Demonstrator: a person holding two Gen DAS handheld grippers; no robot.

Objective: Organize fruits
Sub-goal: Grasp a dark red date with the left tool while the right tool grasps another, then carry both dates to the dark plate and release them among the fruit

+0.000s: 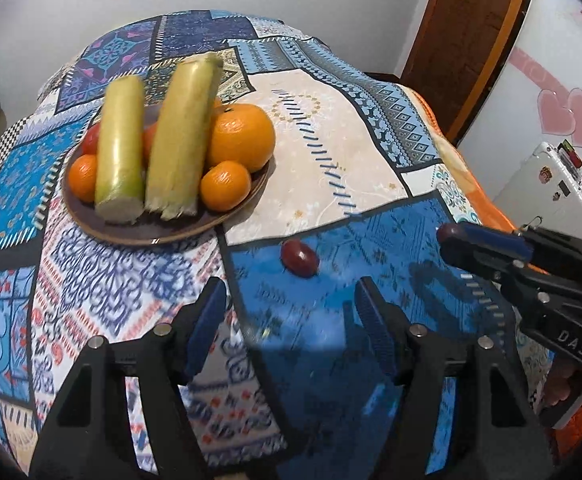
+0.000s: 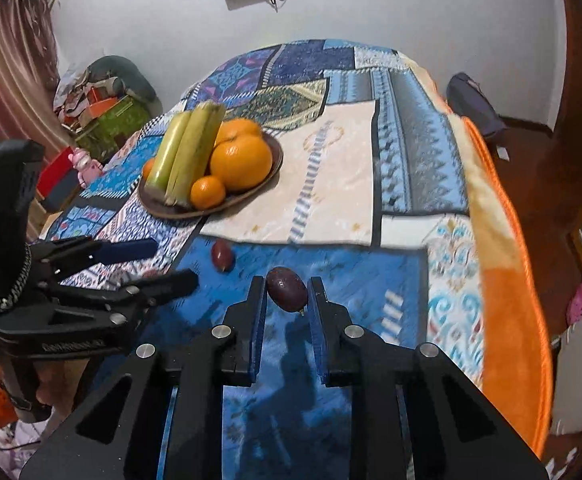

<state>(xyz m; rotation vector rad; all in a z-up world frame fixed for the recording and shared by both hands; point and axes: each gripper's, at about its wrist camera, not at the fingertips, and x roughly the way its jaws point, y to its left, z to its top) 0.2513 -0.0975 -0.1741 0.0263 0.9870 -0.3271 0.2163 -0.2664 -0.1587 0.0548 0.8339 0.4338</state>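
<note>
Right gripper [image 2: 287, 294]: clamped on dark purple fruit [image 2: 287, 289]; "DAS" is read on body.
Left gripper [image 1: 291, 312]: jaws apart, nothing between.
Red fruit [image 1: 300, 258]: lying on cloth [image 1: 331, 140].

Surface: bed [image 2: 411, 152] under a patchwork blanket [image 1: 331, 128] in blue, cream and white, orange-edged on the right.
Far left: brown plate [image 1: 163, 236], heaped with fruit.
Near centre: one dark red fruit [image 1: 299, 258], loose on a blue patch.

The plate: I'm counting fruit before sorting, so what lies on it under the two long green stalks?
On the plate, the stalks rest on oranges and a red fruit. Whatever lies directly beneath them is covered.
</note>
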